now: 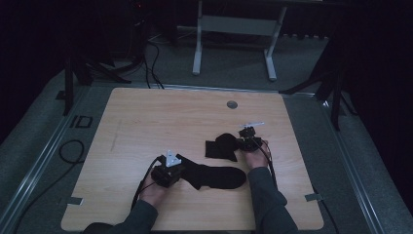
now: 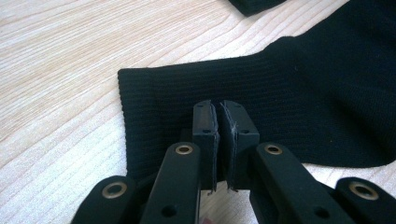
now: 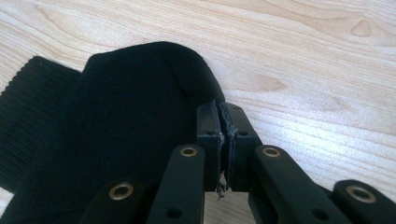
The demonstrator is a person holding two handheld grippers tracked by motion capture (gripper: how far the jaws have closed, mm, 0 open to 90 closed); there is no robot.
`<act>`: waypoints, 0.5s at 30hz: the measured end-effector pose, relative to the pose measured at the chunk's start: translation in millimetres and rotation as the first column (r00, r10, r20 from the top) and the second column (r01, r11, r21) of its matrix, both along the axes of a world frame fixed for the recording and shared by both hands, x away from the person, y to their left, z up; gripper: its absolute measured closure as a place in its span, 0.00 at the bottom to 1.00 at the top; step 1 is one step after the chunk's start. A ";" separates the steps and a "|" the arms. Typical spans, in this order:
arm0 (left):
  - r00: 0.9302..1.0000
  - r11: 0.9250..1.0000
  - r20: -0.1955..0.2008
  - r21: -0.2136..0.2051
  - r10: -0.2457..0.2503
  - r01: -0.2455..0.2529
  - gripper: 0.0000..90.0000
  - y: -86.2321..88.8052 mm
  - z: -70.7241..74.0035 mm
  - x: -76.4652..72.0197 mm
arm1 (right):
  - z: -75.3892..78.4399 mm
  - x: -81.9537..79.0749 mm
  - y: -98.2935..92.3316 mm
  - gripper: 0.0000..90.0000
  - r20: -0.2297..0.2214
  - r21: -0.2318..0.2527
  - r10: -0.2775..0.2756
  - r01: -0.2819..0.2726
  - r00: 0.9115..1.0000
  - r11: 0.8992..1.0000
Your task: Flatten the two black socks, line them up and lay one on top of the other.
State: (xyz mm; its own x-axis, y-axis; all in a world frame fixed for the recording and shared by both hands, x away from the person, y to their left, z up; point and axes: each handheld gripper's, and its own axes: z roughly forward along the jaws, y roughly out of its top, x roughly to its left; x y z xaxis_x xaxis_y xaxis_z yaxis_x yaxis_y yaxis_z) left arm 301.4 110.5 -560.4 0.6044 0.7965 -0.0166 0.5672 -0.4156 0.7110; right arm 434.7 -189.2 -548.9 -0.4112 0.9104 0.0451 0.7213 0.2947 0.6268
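Two black socks on table, cuff and edge seemingly pinched in closed left tongs and right tongs.

Seen from above: a light wooden table with a round grey grommet near its far edge. Nearer than the grommet, two black socks: one flat and stretched out, touched at its cuff by the left gripper; one folded, met by the right gripper.
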 end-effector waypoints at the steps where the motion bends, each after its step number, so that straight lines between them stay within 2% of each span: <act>1: 1.000 1.000 0.000 0.000 0.000 0.000 0.94 0.1 0.0 0.0 | 0.2 0.0 0.3 0.96 0.000 -0.004 0.002 -0.002 1.000 1.000; 9: 1.000 1.000 0.003 -0.001 0.001 -0.001 0.94 0.0 -0.3 -0.2 | 0.9 -0.3 -0.4 0.96 -0.014 0.006 -0.008 0.008 1.000 1.000; 13: 1.000 1.000 0.003 -0.002 0.002 -0.002 0.94 0.1 -0.3 -0.2 | 1.5 -2.9 -1.7 0.97 -0.027 0.025 -0.016 0.016 1.000 1.000; 15: 1.000 1.000 0.004 -0.001 0.002 -0.002 0.94 -0.1 -0.4 -0.4 | 1.9 -6.0 -3.5 0.97 -0.023 0.053 -0.021 0.022 1.000 0.998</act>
State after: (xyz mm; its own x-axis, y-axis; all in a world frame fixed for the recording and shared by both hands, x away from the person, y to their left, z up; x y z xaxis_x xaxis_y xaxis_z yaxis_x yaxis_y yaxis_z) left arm 301.1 110.4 -560.8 0.6031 0.7975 -0.0145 0.5648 -0.4142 0.7137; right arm 428.7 -192.6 -547.0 -0.3901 0.9150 0.1032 0.7413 0.2456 0.6246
